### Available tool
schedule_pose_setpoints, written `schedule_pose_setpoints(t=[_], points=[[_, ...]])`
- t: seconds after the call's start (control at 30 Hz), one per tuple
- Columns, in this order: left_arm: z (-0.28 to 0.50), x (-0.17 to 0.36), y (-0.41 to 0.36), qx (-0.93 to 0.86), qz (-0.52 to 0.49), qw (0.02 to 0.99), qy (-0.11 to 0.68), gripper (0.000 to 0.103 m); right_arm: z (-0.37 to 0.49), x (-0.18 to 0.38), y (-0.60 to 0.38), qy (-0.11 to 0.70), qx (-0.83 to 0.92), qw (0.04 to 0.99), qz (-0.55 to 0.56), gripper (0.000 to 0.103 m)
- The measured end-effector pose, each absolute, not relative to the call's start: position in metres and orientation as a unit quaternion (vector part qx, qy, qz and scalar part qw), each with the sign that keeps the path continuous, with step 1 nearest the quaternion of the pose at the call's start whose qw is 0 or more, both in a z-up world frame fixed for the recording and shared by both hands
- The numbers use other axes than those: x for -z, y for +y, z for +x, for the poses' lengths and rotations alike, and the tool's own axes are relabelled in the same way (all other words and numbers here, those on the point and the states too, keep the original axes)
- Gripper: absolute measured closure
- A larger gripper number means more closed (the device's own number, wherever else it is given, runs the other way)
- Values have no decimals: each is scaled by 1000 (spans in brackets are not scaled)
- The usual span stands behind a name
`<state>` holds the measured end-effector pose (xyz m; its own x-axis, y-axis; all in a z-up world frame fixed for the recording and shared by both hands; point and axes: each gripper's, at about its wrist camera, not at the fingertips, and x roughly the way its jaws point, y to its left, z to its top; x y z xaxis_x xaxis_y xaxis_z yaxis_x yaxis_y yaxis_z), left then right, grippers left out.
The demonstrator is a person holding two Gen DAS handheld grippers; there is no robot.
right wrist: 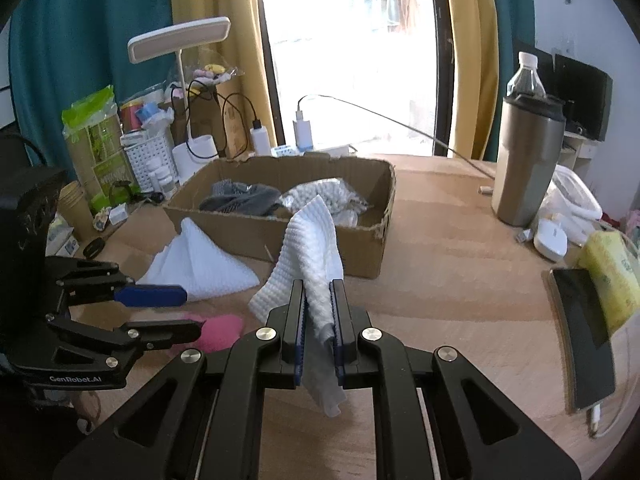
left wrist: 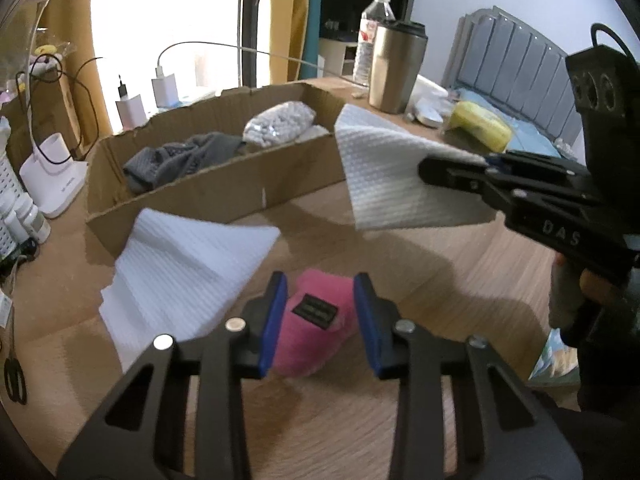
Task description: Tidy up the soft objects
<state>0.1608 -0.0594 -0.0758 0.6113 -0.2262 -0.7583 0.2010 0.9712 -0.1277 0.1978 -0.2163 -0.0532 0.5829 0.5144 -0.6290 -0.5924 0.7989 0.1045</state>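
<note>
Pink plush (left wrist: 318,320) between left hand-held gripper's (left wrist: 320,320) pads.

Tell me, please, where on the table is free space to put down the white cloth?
Bare wood lies between the cardboard box and the steel tumbler, running forward to the phone. Crowded: the left, where a second white cloth and pink plush item lie, and the far-left edge with bottles and chargers.
</note>
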Motion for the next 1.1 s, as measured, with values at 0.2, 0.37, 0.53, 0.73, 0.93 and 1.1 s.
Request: schedule_pose_setpoints(t=[0.2,0.37,0.53,0.73,0.93,1.1], points=[[166,87,-61,128,-25,886,445,46,200,52,-216,333,-310,889,-60,91],[173,99,-64,133,-31,873,468,35,201,57,-217,340,-309,887,-56,90],[180,112,-65,122,-17,866,484,37,203,60,-221,343,-306,886,-53,91],[179,110,-62,136,-19,868,478,57,205,57,-223,339,-306,888,-46,90],[173,95,-66,142,-15,875,462,61,209,51,-225,329,-308,892,-43,90],[169,75,-65,146,-20,887,438,60,213,44,-224,321,-310,894,-43,90]])
